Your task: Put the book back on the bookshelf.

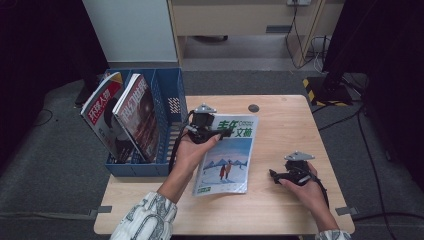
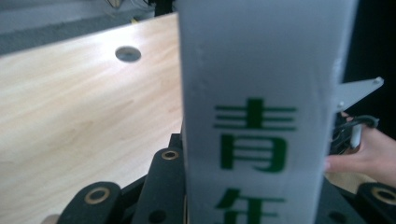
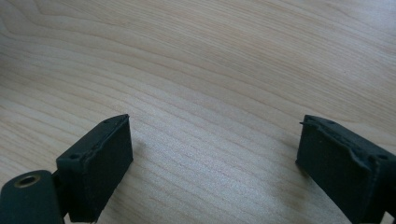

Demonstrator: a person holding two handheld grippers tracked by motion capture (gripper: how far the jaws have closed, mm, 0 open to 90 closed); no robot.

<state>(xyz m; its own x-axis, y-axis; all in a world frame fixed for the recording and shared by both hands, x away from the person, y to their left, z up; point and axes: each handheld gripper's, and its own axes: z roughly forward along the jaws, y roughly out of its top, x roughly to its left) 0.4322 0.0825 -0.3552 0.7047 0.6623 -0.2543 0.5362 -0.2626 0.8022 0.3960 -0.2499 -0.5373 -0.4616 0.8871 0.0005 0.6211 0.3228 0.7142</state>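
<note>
Now the left hand-held gripper [image 1: 216, 134] had clamped the magazine [image 1: 227, 160] by its top corner, the rest lying flat on the wooden counter [image 1: 285, 125]. Glossy, floppy paper: it could slide free or crease on lifting. The right hand-held gripper [image 1: 274, 174] rested nearby, jaws apart, beside the blue plastic rack [image 1: 172, 95].

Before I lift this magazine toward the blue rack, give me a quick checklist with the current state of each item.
1. Left gripper clamped on the magazine at its top edge: ok.
2. Magazine clear of the table: cannot tell; the high view shows it lying flat or barely raised.
3. Right gripper out of the way: ok, open, off the magazine's right edge over bare wood.
4. Free slot in the rack: ok, the right compartment looks empty.
5. Two magazines already in the rack: lean left, not blocking that slot: ok.
</note>
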